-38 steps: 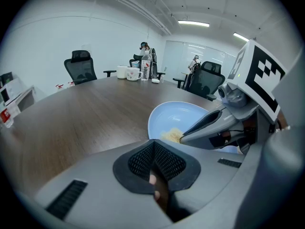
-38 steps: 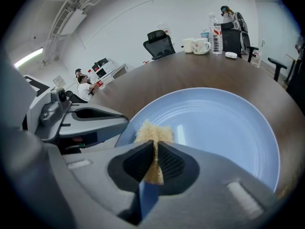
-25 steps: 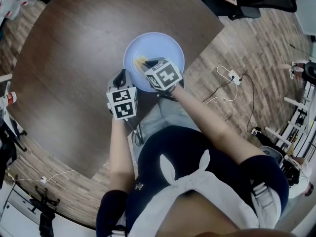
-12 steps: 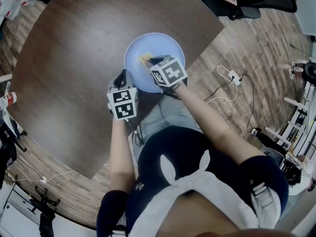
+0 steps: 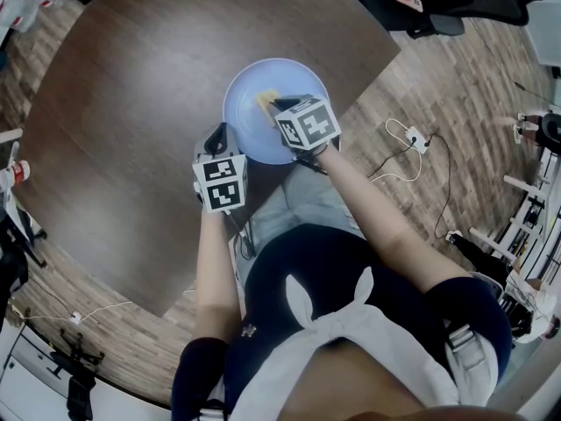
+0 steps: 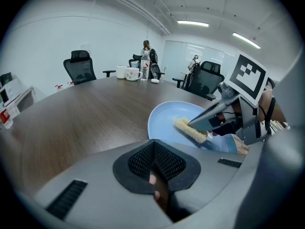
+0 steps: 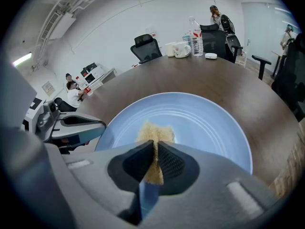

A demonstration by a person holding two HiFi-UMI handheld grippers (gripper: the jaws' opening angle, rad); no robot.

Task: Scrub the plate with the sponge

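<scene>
**Sponge creeps across the plate**

The sponge, pinched in the closed jaws of the right gripper, presses on the blue plate at the desk's near edge; it has slid slightly rightward, so scrubbing seems under way; the left gripper, jaws closed and empty, sits beside the rim; no writing is legible.

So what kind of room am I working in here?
Looks like an office meeting room, not a kitchen: a large dark wooden table, high-backed swivel chairs around it, and mugs with a water bottle at the far end. The right tongs hold the sponge on the plate there.
</scene>
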